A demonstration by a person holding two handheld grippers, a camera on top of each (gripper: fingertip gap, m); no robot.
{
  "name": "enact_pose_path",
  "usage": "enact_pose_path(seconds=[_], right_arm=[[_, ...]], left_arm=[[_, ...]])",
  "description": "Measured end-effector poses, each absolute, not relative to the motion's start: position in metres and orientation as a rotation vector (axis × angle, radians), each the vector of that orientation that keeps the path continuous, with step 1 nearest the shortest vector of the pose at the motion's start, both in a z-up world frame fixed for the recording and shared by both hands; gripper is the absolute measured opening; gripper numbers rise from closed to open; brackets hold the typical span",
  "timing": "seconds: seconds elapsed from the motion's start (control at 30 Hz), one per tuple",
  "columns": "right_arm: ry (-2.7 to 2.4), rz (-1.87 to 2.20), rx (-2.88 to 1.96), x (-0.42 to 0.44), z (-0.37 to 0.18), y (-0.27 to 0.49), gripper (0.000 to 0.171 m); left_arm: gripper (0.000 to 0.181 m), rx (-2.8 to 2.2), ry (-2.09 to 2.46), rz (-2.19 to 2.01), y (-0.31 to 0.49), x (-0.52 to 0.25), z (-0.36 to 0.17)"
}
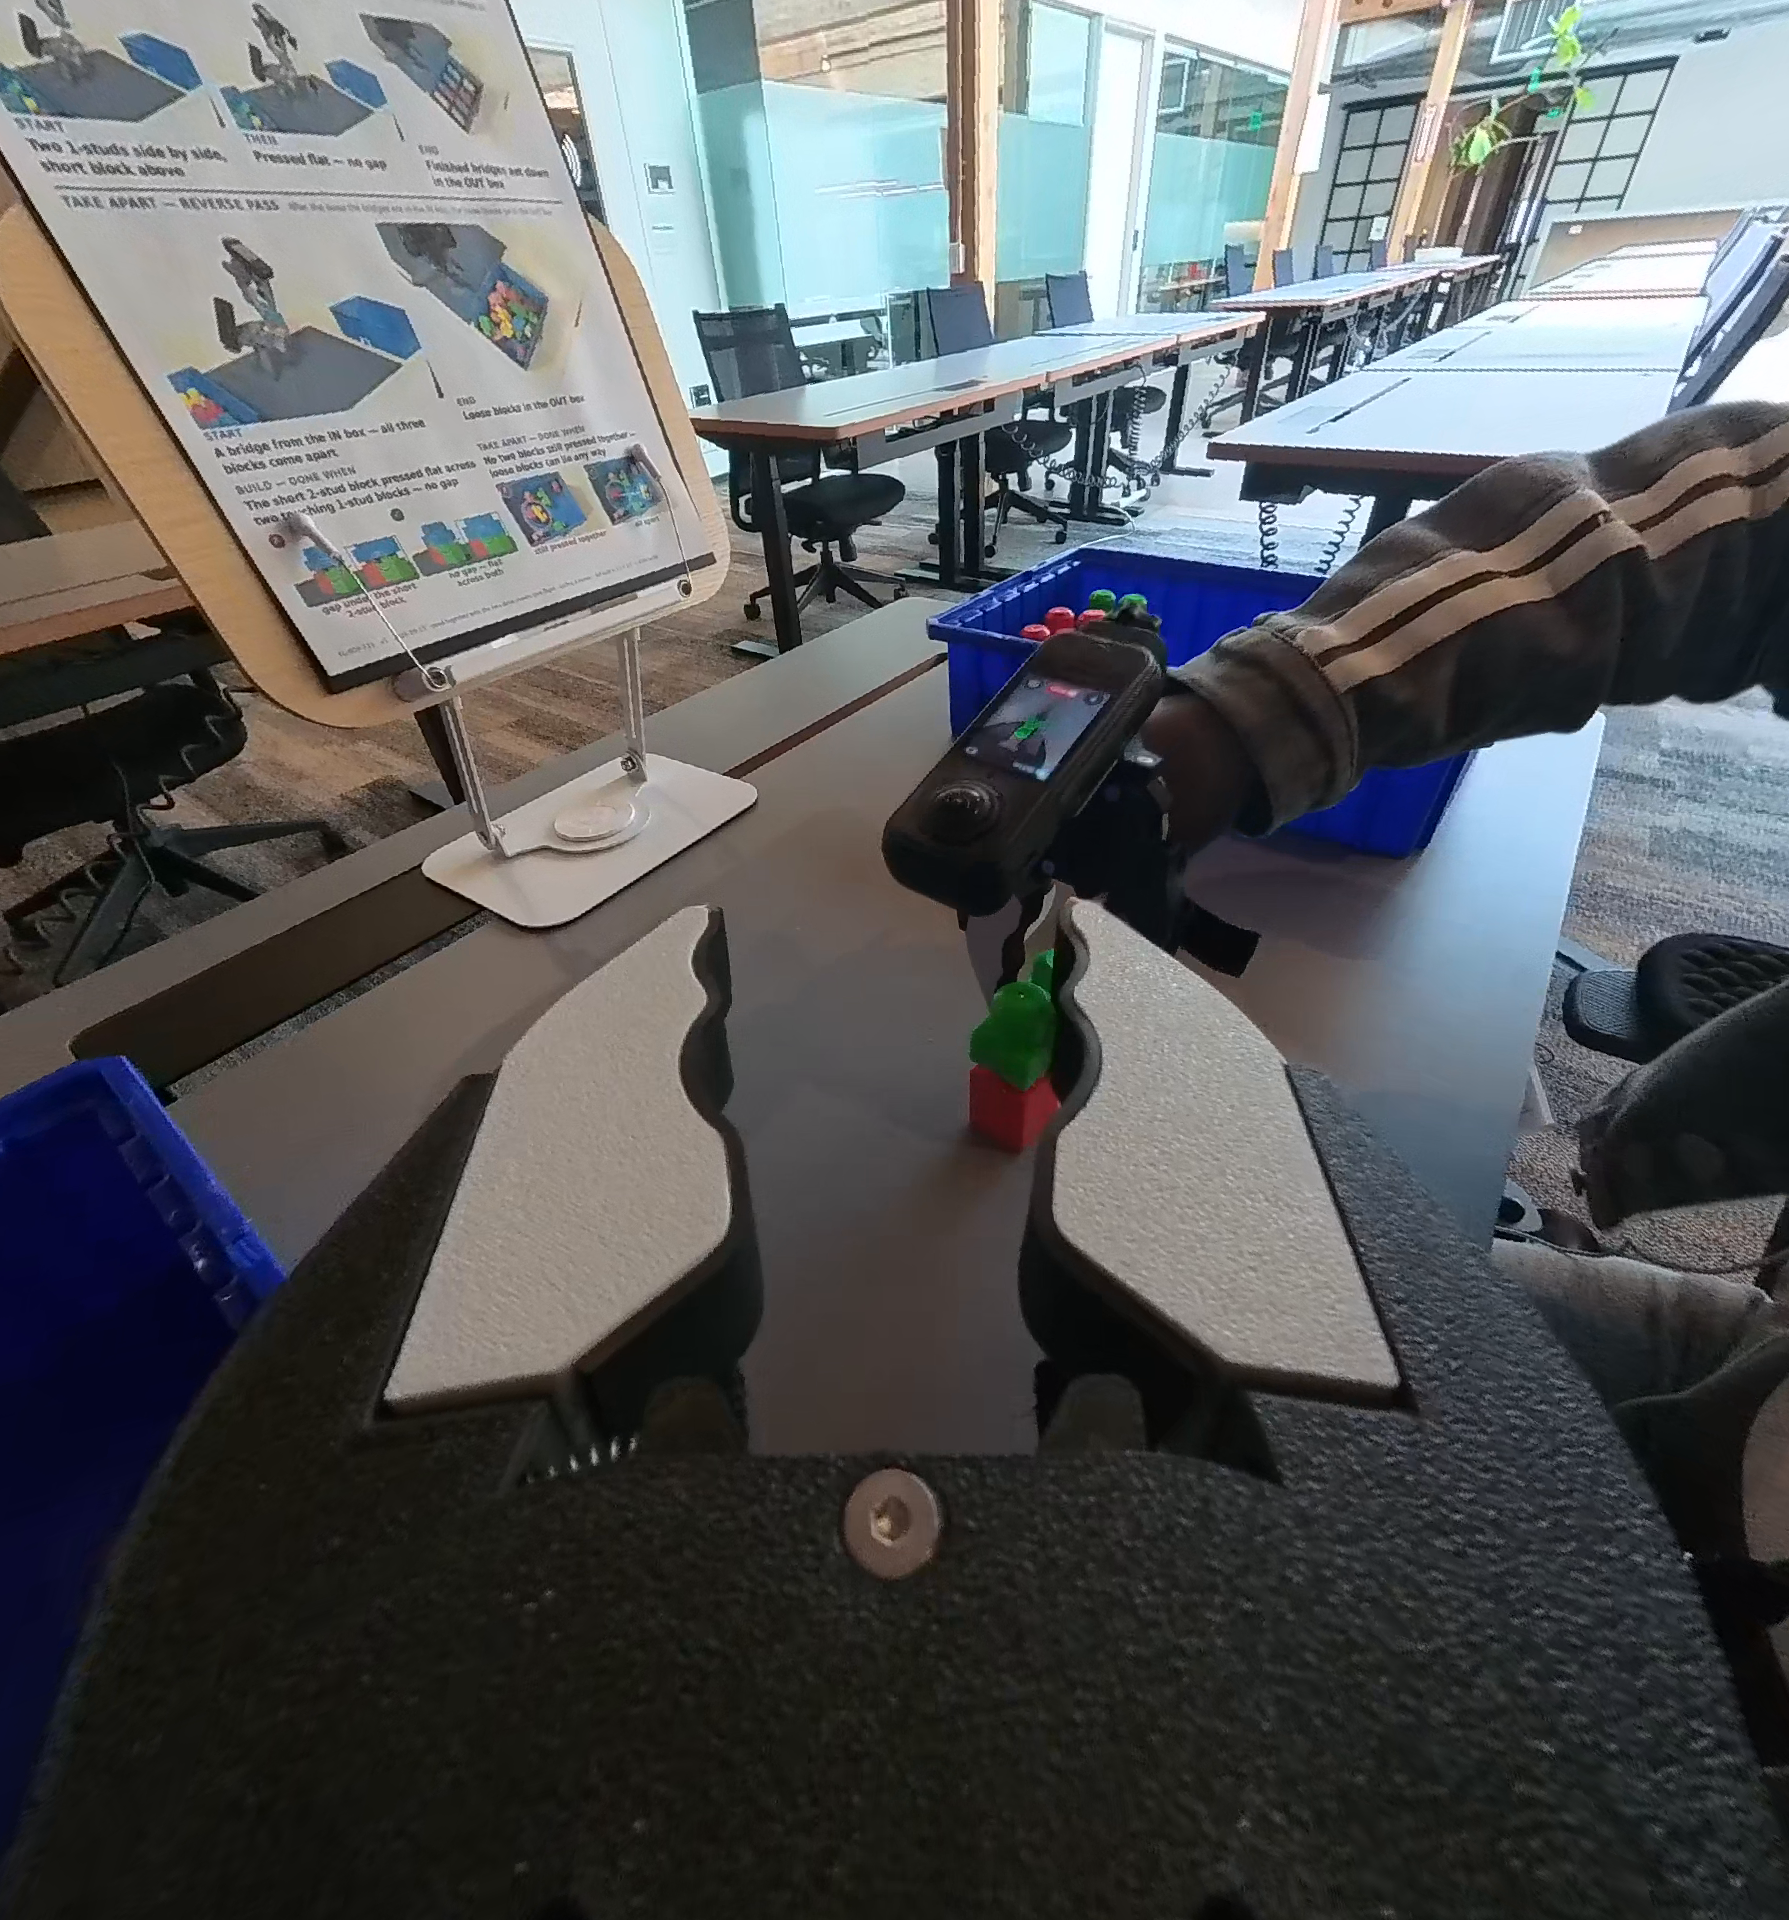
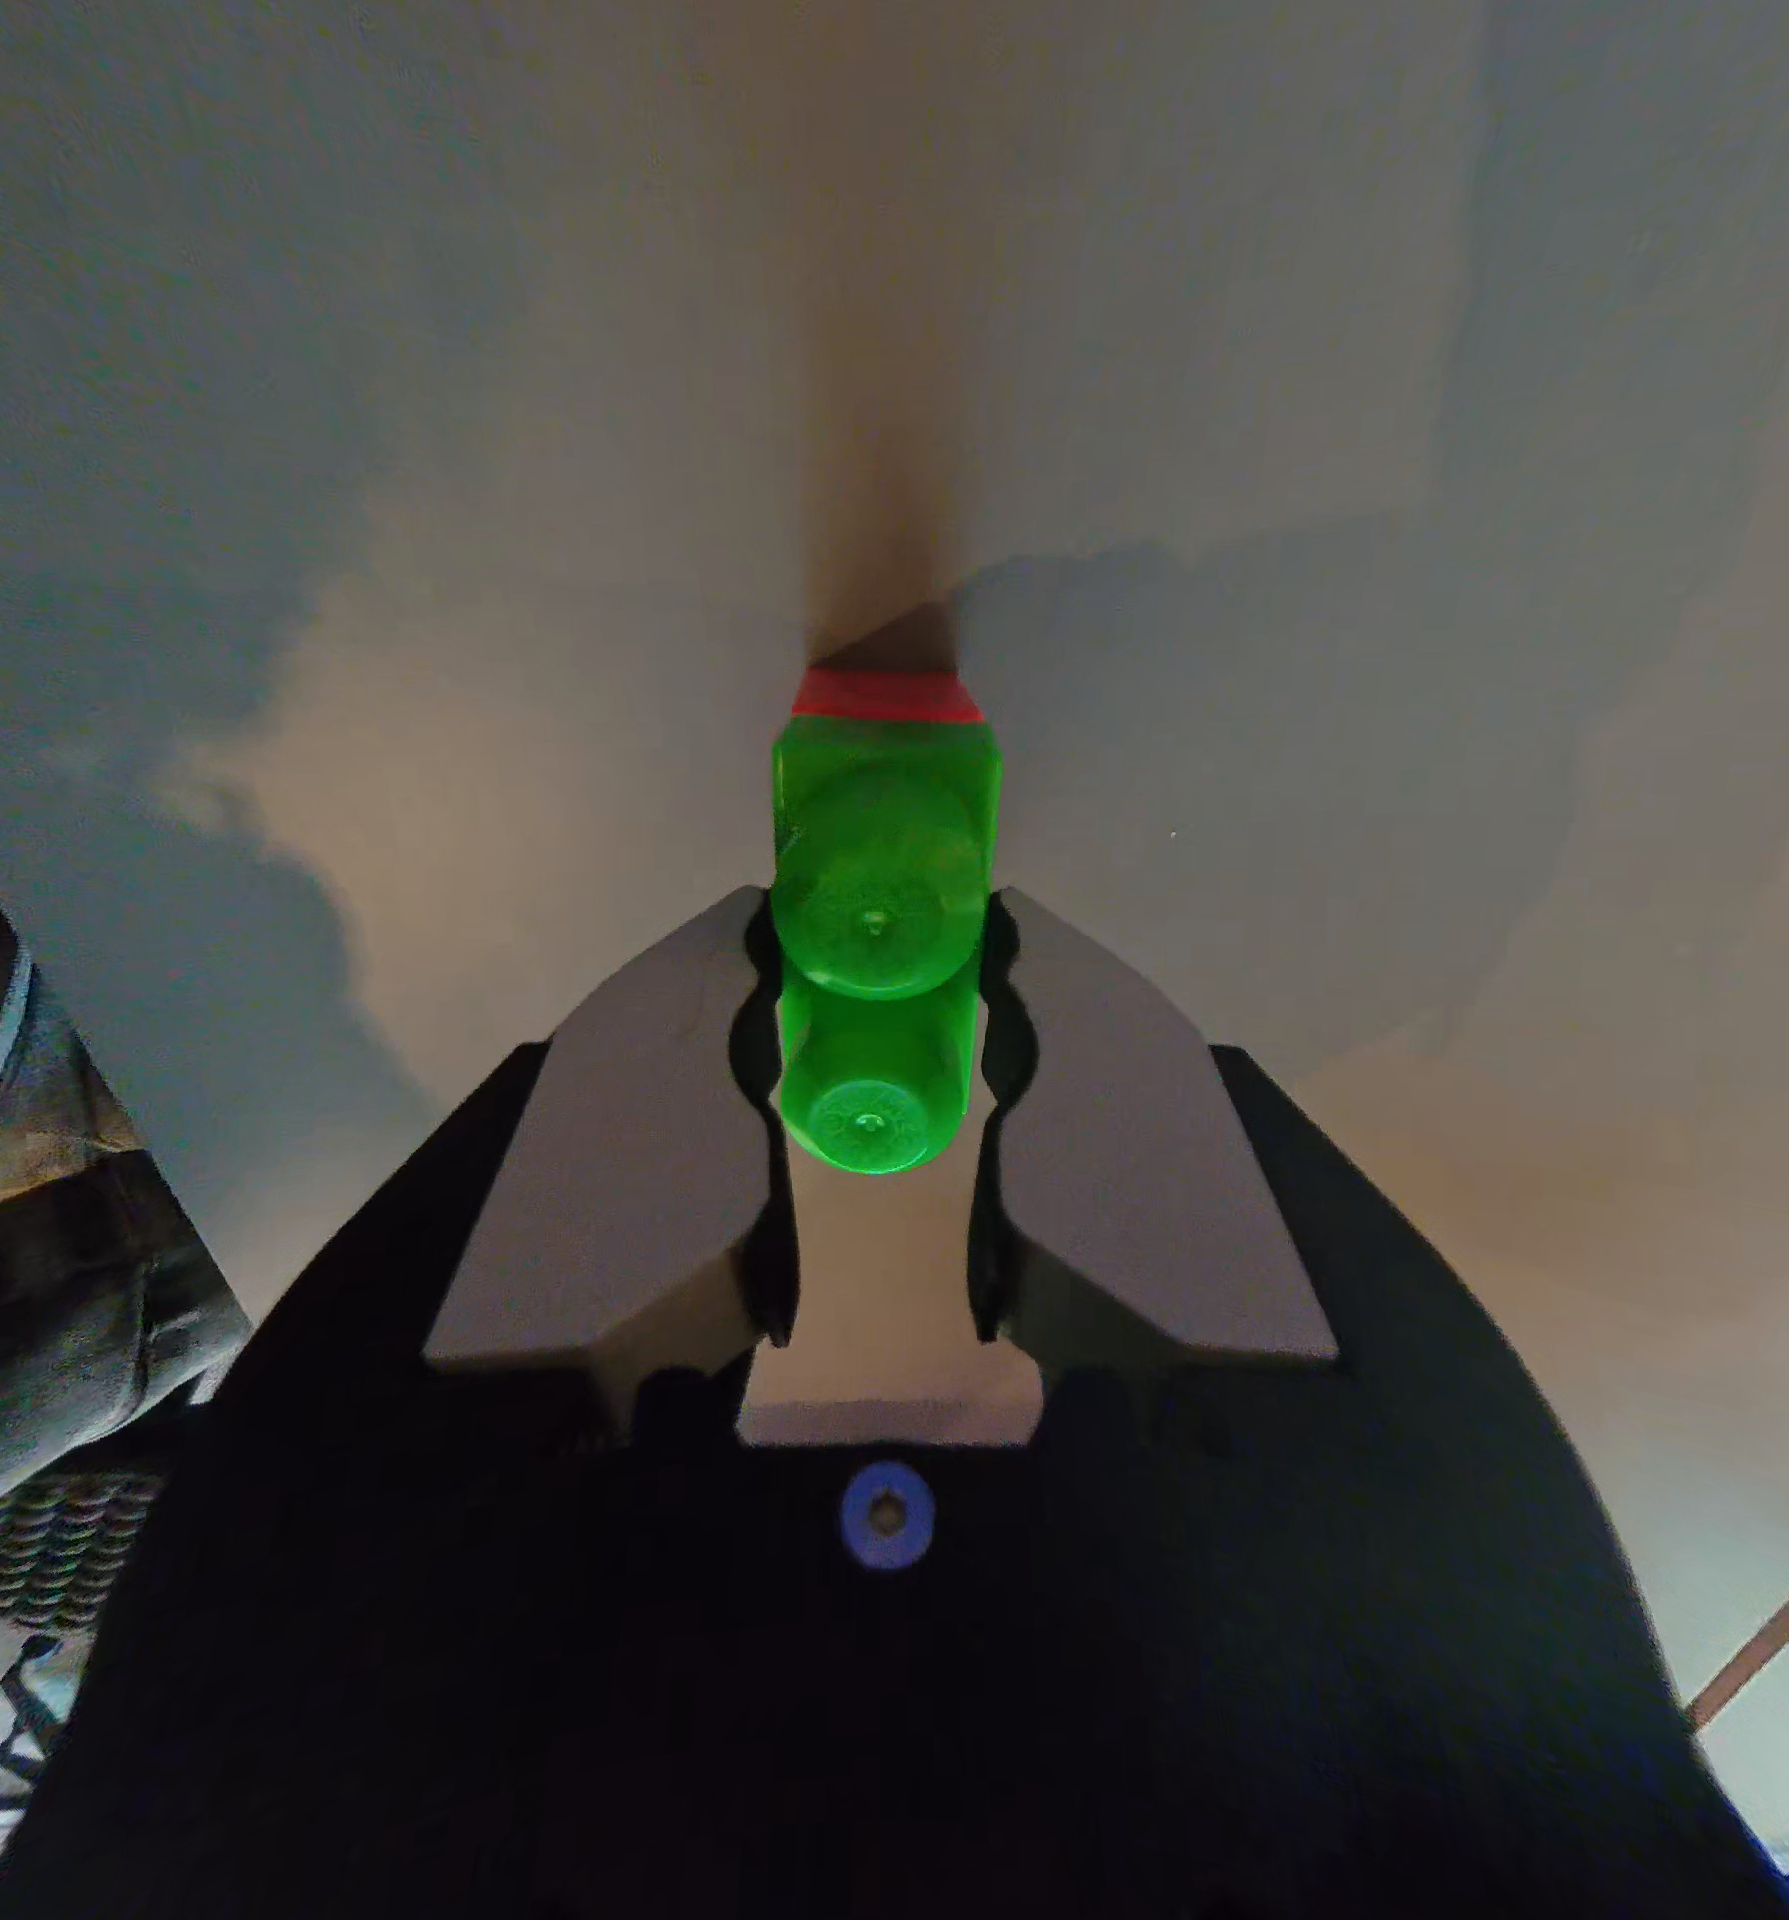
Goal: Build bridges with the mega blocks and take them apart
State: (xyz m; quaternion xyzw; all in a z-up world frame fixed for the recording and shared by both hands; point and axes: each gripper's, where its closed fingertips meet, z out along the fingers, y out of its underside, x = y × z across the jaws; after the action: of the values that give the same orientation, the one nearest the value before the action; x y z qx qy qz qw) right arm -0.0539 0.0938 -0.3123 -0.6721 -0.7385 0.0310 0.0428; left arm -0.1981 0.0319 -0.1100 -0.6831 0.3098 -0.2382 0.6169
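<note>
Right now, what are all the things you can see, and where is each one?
green block: one, two studs, held from above over the red one, mid-table
red block: one, on the table under the green one
table: one, dark, under everything
blue bin: one, far right of the table, red and green blocks inside
second blue bin: one, near left edge, contents out of view
instruction sheet: one, white with pictures, on a stand at the back left
office desks and chairs: several, in the room behind
sleeve: grey-brown, pale stripes, reaching in from the right
left claw: black and grey, open, low near the blocks
right claw: black and grey, shut on the green block
</note>
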Motion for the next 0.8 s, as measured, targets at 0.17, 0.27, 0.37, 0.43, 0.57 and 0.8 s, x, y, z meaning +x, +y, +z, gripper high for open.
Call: enact_pose_path(seconds=[0.17,0.27,0.37,0.43,0.57,0.8], right_arm=[[-2.315,0.001,-2.086,-0.052,-0.315,0.094,0.035],[-2.356,-0.057,-2.109,-0.051,-0.316,0.094,0.035],[-2.377,-0.096,-2.122,-0.05,-0.317,0.094,0.035],[-2.381,-0.092,-2.134,-0.05,-0.318,0.094,0.035],[-2.372,-0.129,-2.146,-0.05,-0.319,0.095,0.036],[-2.371,-0.183,-2.144,-0.05,-0.323,0.095,0.036]], left_arm=[[0.059,-1.579,0.724,-0.554,0.033,-0.195,-0.113],[0.06,-1.583,0.727,-0.559,0.034,-0.194,-0.115],[0.06,-1.587,0.731,-0.562,0.035,-0.194,-0.116],[0.06,-1.586,0.73,-0.563,0.035,-0.195,-0.116],[0.06,-1.58,0.722,-0.578,0.035,-0.196,-0.116],[0.061,-1.58,0.729,-0.591,0.034,-0.194,-0.117]])
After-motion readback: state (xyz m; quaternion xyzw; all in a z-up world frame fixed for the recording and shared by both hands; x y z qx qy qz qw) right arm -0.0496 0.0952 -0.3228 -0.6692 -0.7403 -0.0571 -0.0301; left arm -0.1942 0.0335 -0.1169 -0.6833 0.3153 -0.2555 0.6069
